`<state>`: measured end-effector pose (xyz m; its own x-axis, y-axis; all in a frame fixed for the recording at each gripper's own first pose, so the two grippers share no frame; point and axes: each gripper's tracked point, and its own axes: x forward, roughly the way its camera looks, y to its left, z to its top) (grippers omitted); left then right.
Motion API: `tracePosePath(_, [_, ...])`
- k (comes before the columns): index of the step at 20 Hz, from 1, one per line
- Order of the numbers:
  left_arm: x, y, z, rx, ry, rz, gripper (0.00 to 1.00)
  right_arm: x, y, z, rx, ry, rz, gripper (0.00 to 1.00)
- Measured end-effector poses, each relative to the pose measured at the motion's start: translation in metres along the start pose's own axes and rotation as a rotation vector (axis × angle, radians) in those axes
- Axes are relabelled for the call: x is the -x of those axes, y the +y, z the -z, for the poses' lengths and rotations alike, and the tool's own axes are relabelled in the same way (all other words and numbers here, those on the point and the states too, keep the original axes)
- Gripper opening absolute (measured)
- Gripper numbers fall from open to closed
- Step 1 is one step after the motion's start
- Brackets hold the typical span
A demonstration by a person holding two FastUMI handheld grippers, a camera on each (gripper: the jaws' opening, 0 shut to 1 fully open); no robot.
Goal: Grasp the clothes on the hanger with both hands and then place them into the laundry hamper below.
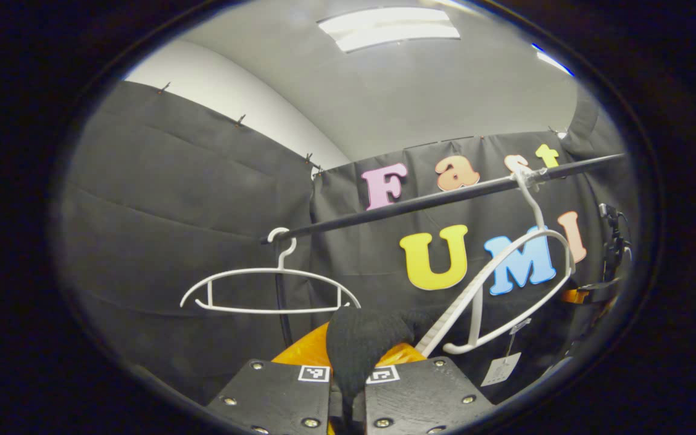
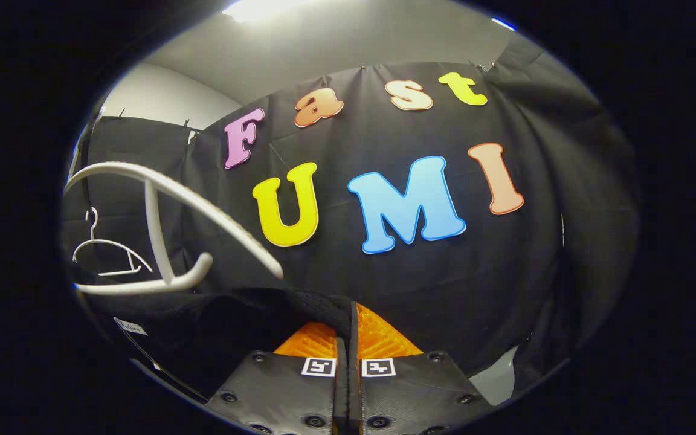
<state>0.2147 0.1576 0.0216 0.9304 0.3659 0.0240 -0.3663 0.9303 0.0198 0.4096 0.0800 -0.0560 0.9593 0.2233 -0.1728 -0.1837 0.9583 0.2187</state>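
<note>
Both tools are clamped on the black garment, left tool (image 1: 348,386) and right tool (image 2: 348,374) each pinching a fold just below the tilted white hanger (image 1: 505,290), and fabric could snag there if dragged sideways.

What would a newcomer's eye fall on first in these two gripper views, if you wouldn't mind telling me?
Probably the tilted white hanger hooked on the dark rail to the right in the left gripper view, its near arm dipping toward the black garment. That garment is pinched between the left gripper's fingers at the bottom, and the right gripper is likewise closed on black cloth. A second, empty hanger hangs level near the rail's left end.
</note>
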Motion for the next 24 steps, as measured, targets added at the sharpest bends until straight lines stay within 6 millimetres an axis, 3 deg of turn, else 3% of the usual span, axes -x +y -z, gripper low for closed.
tracePosePath(7, [0.024,0.003,0.034,-0.01,0.042,0.008,0.07,0.031,-0.002,0.029,0.063,0.027,0.018,0.01])
tracePosePath(13, [0.048,0.003,0.053,0.025,0.07,0.053,0.07,0.08,0.002,0.048,0.1,0.048,0.029,0.02])
tracePosePath(17, [0.063,-0.015,0.055,0.027,0.064,0.129,0.07,0.116,0.012,0.051,0.118,0.046,0.028,0.01])
tracePosePath(24, [0.091,-0.05,0.047,0.078,0.046,0.28,0.07,0.18,0.048,0.051,0.144,0.024,0.003,0.01])
